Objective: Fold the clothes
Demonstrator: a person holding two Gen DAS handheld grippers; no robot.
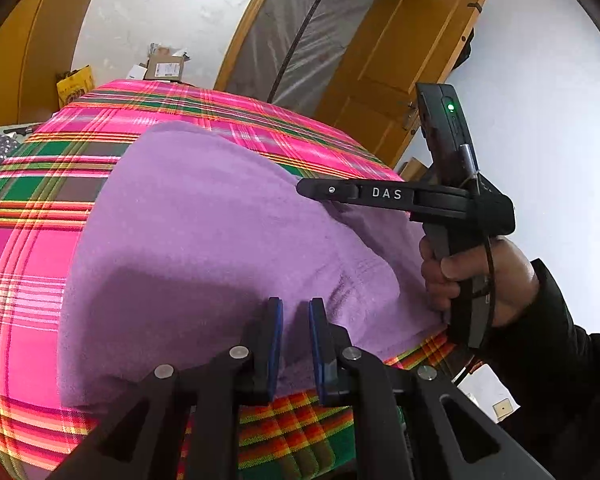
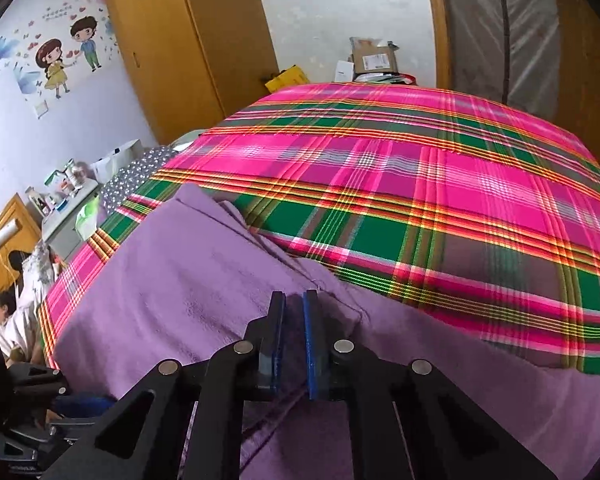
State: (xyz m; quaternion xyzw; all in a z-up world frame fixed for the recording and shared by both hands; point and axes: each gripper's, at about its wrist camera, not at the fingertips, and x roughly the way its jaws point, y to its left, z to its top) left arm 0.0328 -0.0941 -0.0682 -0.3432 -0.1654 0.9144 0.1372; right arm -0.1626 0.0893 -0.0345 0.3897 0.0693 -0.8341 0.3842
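Broadly, a bed covered by a pink-and-green plaid sheet [image 2: 440, 184] fills both views; wooden wardrobe [image 2: 188, 40] and cardboard boxes [image 2: 374, 60] stand beyond it.

Task item: purple garment [image 1: 204, 240], fleecy, lying on the near part of the sheet, reaching to the near edge. Right wrist view shows stacked edges along its far-left side, so my reading is that it is already partly folded.

Left gripper [image 1: 294, 344]: tongs apart, a clear gap between the blue pads [image 1: 275, 344]. The garment's near edge sits in that gap, but whether the pads press on it cannot be told from this angle.

Right gripper [image 2: 294, 344]: tongs nearly together, only a narrow slit between the pads. Purple cloth shows in the slit and below it; looks pinched, though a firm grip is not certain. In the left wrist view this gripper [image 1: 312, 192] is held by a hand [image 1: 472, 280] in a dark sleeve, tips at the garment's right side.

Step in hand, judged: securing two points on the near edge before carrying it over.

To do well:
- confirm both pads bite all layers, not just nap
- lift both hands level, together
- keep edge taut to avoid a diagonal crease
- lay onto far edge, aligned.
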